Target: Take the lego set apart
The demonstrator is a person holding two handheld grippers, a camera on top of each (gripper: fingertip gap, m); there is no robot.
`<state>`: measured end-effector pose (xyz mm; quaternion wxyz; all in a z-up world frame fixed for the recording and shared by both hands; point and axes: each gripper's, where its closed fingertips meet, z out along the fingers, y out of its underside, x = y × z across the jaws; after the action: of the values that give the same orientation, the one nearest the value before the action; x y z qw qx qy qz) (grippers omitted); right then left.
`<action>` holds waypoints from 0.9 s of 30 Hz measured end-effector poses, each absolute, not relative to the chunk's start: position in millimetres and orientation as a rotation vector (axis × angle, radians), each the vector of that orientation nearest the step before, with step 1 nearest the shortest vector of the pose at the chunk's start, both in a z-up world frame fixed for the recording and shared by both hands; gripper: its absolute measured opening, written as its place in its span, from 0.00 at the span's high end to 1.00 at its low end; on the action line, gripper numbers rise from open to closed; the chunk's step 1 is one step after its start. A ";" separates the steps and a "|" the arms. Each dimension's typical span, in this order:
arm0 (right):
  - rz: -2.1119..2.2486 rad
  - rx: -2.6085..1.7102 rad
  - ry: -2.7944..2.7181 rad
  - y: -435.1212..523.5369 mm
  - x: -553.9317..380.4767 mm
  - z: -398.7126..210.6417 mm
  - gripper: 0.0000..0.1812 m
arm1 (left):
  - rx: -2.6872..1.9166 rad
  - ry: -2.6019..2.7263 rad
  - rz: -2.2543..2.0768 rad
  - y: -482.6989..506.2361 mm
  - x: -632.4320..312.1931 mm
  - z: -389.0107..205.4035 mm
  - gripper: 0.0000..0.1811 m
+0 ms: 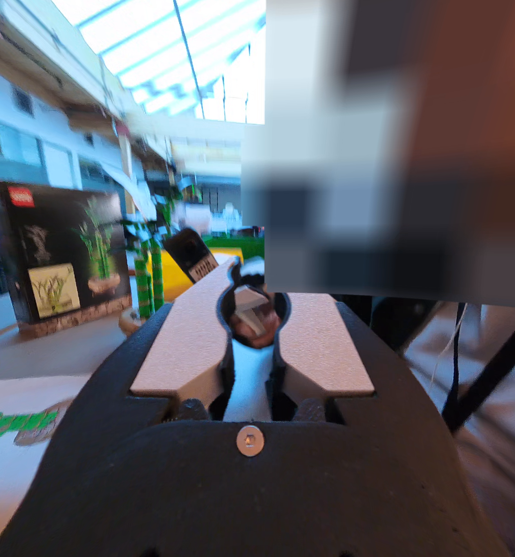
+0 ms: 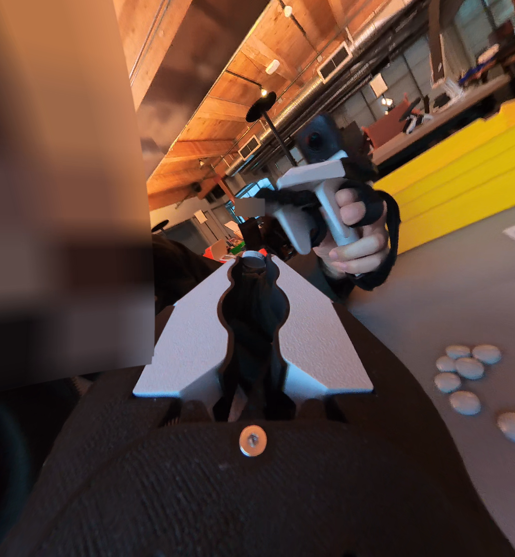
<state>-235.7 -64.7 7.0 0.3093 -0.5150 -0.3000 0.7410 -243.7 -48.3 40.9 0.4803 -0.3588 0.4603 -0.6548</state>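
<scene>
The lego bamboo set (image 1: 147, 271) stands on the table at middle left, with green stalks in a brown pot (image 1: 129, 321). My left gripper (image 1: 243, 269) is raised to the right of the set, apart from it. Its jaws stand close together and a mosaic patch hides its right tip. It also shows in the right wrist view (image 2: 298, 229), held by a hand. My right gripper (image 2: 253, 262) is shut on a small grey round lego piece (image 2: 252, 259) at its tips, above the table.
The black lego box (image 1: 60, 250) stands left of the set. An open booklet (image 1: 15, 422) lies at the front left. Several grey round pieces (image 2: 468, 369) lie on the table at right. Yellow blocks (image 2: 461, 168) line the far table edge.
</scene>
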 end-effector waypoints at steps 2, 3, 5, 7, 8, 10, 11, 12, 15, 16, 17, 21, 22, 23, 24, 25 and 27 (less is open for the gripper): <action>1.960 -1.416 -0.769 -60.3 -236.5 -0.9 0.90 | -0.938 1.264 -1.519 -56.8 -232.8 22.1 0.82; 1.960 -1.416 -0.765 -60.1 -235.6 -1.0 0.92 | -0.968 1.325 -1.464 -59.5 -227.6 11.9 0.81; 1.890 -1.435 -0.789 -58.3 -235.8 -4.0 0.92 | -0.983 1.417 -1.360 -65.4 -220.1 -3.6 0.82; 1.731 -1.448 -0.850 -56.0 -235.6 -8.8 0.92 | -1.002 1.403 -1.331 -63.5 -217.5 -5.2 0.83; 1.628 -1.443 -0.897 -55.8 -235.3 -10.1 0.92 | -1.031 1.385 -1.360 -60.8 -218.1 -4.0 0.85; 1.436 -1.405 -0.959 -54.5 -232.4 -7.8 0.92 | -1.117 1.331 -1.477 -54.4 -221.6 0.3 0.85; 1.317 -1.407 -0.988 -51.1 -230.3 -10.4 0.92 | -1.169 1.312 -1.547 -51.8 -223.7 0.5 0.86; 1.209 -1.397 -1.018 -48.9 -228.3 -12.2 0.92 | -1.226 1.306 -1.602 -49.6 -225.4 -1.3 0.86; 0.928 -1.387 -1.108 -43.5 -224.6 -22.2 0.92 | -1.336 1.316 -1.645 -46.4 -223.2 -11.0 0.88; 0.872 -1.380 -1.140 -44.4 -224.8 -24.8 0.92 | -1.365 1.322 -1.621 -45.0 -220.2 -16.6 0.88; 0.833 -1.377 -1.148 -44.0 -225.1 -25.1 0.92 | -1.397 1.332 -1.593 -44.0 -216.9 -23.0 0.88; 0.738 -1.426 -1.166 -39.4 -221.4 -31.9 0.92 | -1.442 1.398 -1.483 -43.8 -209.5 -38.1 0.89; 0.739 -1.443 -1.167 -39.1 -220.6 -33.8 0.92 | -1.430 1.398 -1.470 -43.4 -209.3 -37.8 0.89; 0.743 -1.453 -1.171 -39.1 -221.5 -35.1 0.92 | -1.414 1.399 -1.479 -45.0 -209.3 -35.9 0.89; 0.744 -1.464 -1.185 -40.4 -222.2 -37.6 0.92 | -1.406 1.396 -1.491 -45.9 -209.2 -34.1 0.89; 0.733 -1.472 -1.198 -41.0 -222.9 -40.0 0.92 | -1.408 1.393 -1.491 -45.2 -209.4 -33.7 0.89; 0.702 -1.478 -1.221 -41.7 -224.7 -43.9 0.92 | -1.423 1.403 -1.467 -43.8 -209.4 -37.1 0.90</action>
<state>-224.7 -41.7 -43.9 0.5228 -0.6172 -0.5098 0.2931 -209.4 -43.8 -37.1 0.3252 -0.5430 0.5352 -0.5595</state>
